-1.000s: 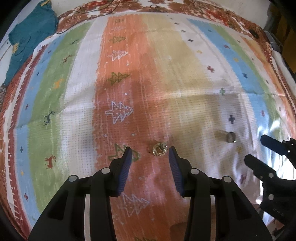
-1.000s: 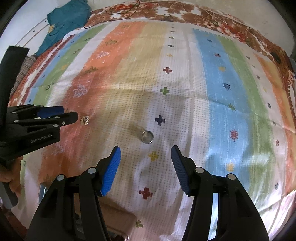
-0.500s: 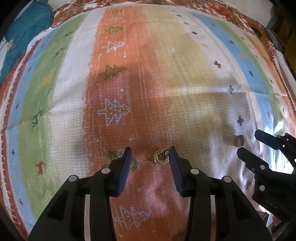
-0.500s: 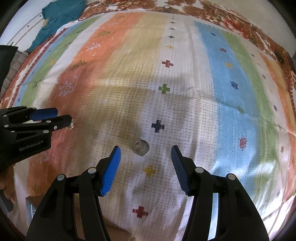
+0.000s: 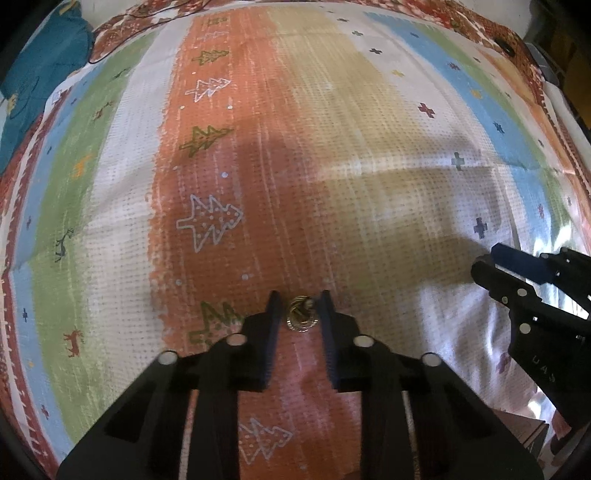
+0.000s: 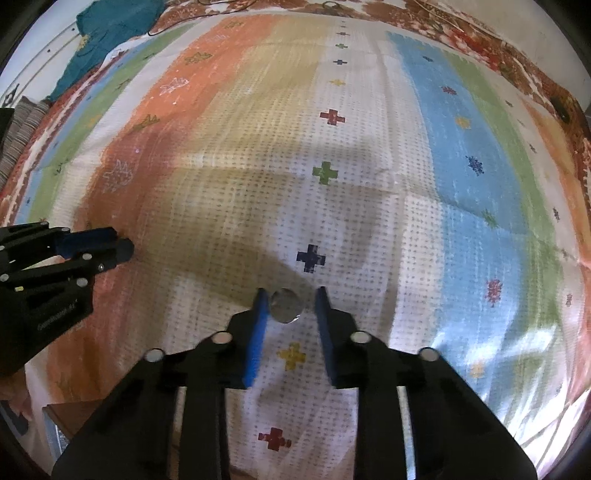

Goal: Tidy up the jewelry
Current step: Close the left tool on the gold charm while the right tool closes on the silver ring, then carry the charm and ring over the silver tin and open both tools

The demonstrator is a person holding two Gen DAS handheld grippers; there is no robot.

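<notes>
Gold ring (image 5: 300, 314): lies on the orange stripe of the striped cloth (image 5: 332, 155), between the left gripper (image 5: 298, 307) fingertips.
Left fingers: narrowed around the ring, small gaps either side.
Silver ring (image 6: 285, 305): on the white dotted stripe, inside the right gripper (image 6: 290, 305).
Right fingers: narrowed; left pad touches the ring, right pad apart.
Teal garment (image 6: 110, 26): far left corner.
</notes>
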